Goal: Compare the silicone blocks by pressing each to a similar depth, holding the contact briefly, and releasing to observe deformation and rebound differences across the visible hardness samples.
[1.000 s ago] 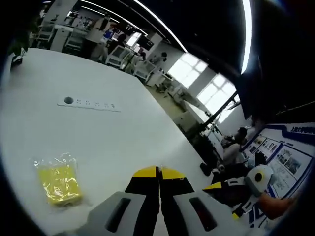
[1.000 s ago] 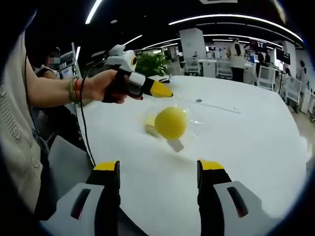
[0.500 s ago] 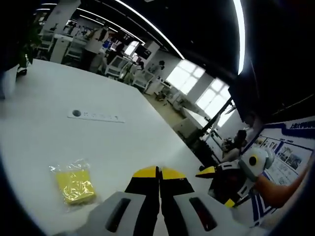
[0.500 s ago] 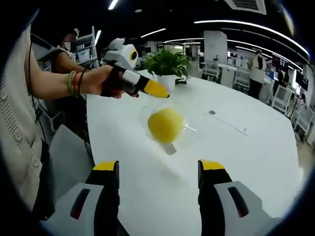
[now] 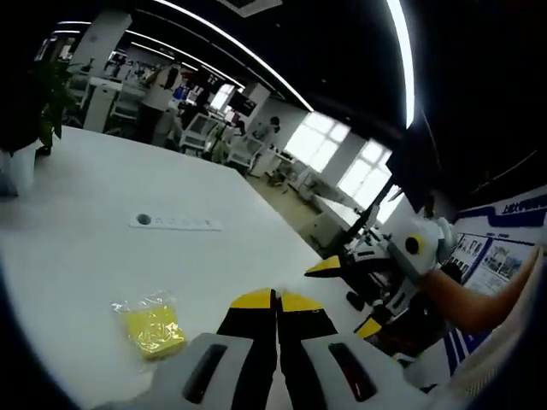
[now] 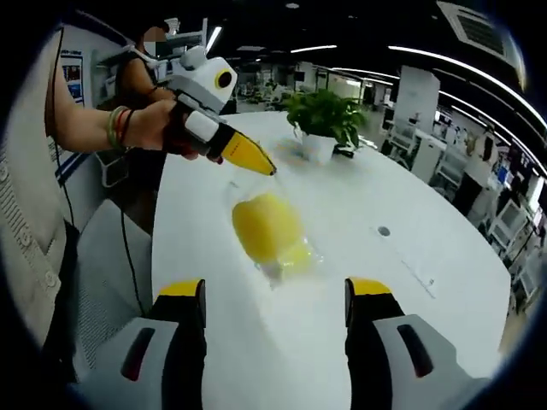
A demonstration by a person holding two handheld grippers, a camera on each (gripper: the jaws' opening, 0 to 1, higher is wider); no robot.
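My left gripper (image 5: 276, 299) jaws closed, empty; right gripper (image 6: 276, 295) wide open, empty. Yellow silicone block (image 6: 263, 229) in clear wrap sits ahead of right jaws, just under left tips. No contact visible; pressing not started, I judge.

the place was an open-plan office. around a large white table (image 6: 444, 282) stood desks with office chairs (image 6: 451, 169), beneath linear ceiling lights (image 5: 398, 51), with a potted plant (image 6: 325, 120) on the table and wall posters (image 5: 504, 256) beyond it.
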